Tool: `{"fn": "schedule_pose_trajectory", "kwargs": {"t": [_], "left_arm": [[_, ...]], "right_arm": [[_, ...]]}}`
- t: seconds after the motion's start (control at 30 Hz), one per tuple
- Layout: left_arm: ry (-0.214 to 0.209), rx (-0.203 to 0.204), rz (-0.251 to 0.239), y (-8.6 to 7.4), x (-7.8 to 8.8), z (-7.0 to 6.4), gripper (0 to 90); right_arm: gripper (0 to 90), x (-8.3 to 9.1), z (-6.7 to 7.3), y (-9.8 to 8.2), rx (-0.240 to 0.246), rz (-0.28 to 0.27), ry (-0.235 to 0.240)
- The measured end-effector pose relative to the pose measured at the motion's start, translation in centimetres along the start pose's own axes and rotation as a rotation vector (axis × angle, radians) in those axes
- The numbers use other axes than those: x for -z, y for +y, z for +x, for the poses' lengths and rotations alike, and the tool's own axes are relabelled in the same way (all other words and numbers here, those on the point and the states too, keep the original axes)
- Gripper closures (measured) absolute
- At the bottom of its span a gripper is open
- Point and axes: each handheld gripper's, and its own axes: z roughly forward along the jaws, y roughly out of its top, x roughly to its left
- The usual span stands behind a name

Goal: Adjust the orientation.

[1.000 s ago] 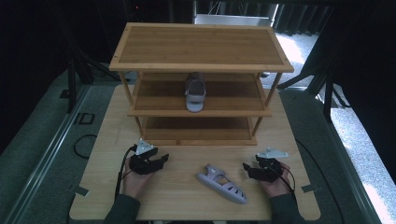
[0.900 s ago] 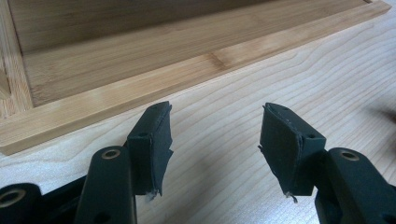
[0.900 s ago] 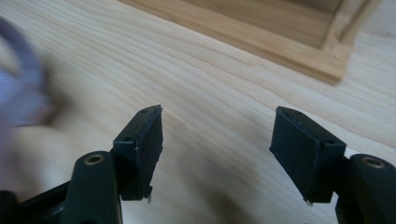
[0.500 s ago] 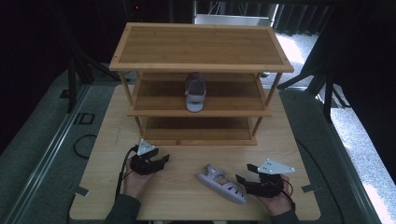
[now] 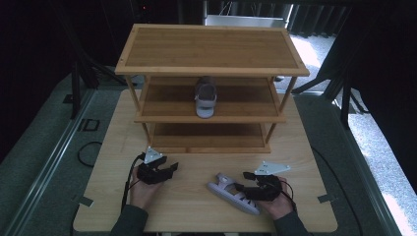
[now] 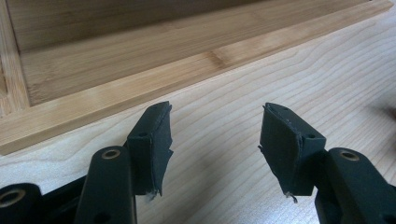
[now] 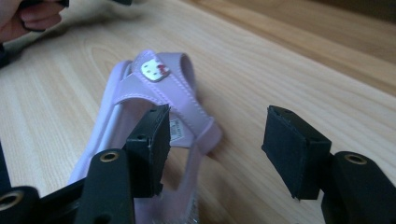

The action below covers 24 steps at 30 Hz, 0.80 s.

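Observation:
A lilac child's sandal (image 5: 232,192) lies flat on the table near the front edge, with a small cat face on its strap (image 7: 153,70). Its mate (image 5: 205,98) stands on the middle shelf of the wooden rack (image 5: 211,71). My right gripper (image 5: 246,189) reaches the sandal from the right. Its jaws have just been closing. In the right gripper view one jaw hangs over the sandal (image 7: 187,116) and the other over bare wood, with the sandal's side strap between them and neither pad pressing, so my right gripper (image 7: 215,140) is open. My left gripper (image 5: 171,169) rests open on the table, with nothing inside my left gripper (image 6: 212,140).
The three-tier rack stands at the back of the table (image 5: 196,206), and its bottom shelf edge (image 6: 140,88) is just ahead of the left jaws. A cable (image 5: 86,152) loops off the table's left side. Dark floor surrounds the table.
The right gripper has moved left across the table until its jaws reach the sandal, and they stand narrower than before. The left gripper and both sandals have stayed put.

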Motion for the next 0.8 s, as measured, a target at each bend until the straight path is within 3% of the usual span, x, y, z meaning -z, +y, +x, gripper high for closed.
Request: {"fn": "schedule_pose_trajectory", "kwargs": {"t": [0.23, 0.3, 0.43, 0.53, 0.57, 0.6, 0.63, 0.7, 0.73, 0.77, 0.8], "left_arm": [[0.001, -0.001, -0.003, 0.0, 0.1, 0.0, 44.0], [0.002, -0.001, -0.001, 0.0, 0.0, 0.0, 44.0], [0.002, -0.001, -0.003, 0.0, 0.0, 0.0, 44.1], [0.003, 0.0, -0.004, 0.0, 0.1, 0.0, 44.1], [0.002, -0.001, -0.004, 0.1, 0.1, 0.0, 44.1], [0.002, -0.001, -0.005, 0.1, 0.1, 0.0, 44.1], [0.002, -0.001, -0.005, 0.1, 0.1, 0.0, 44.1], [0.002, -0.001, -0.006, 0.1, 0.1, 0.0, 44.1], [0.002, -0.001, -0.007, 0.1, 0.1, 0.0, 44.1], [0.003, -0.002, -0.008, 0.1, 0.2, 0.1, 44.1], [0.004, -0.001, -0.007, 0.1, 0.2, 0.1, 44.1]], "right_arm": [[40.7, -1.1, -0.3, 0.3, -0.009, 0.045, 0.045], [41.2, -1.3, -0.8, 0.4, -0.04, 0.061, 0.079], [40.9, -1.3, -0.8, 0.4, -0.037, 0.062, 0.096], [39.4, -1.5, -0.8, 0.4, -0.037, 0.079, 0.148], [39.4, -1.5, -0.8, 0.4, -0.037, 0.079, 0.148], [39.4, -2.1, -0.6, 0.5, -0.019, 0.127, 0.119], [39.4, -2.1, -0.6, 0.5, -0.019, 0.127, 0.119], [47.2, -2.7, -0.6, 0.5, -0.03, 0.141, 0.147], [47.2, -2.7, -0.6, 0.5, -0.03, 0.141, 0.147], [57.5, -2.4, -0.7, 0.7, -0.014, 0.138, 0.12], [57.5, -2.4, -0.7, 0.7, -0.014, 0.138, 0.12]]}}
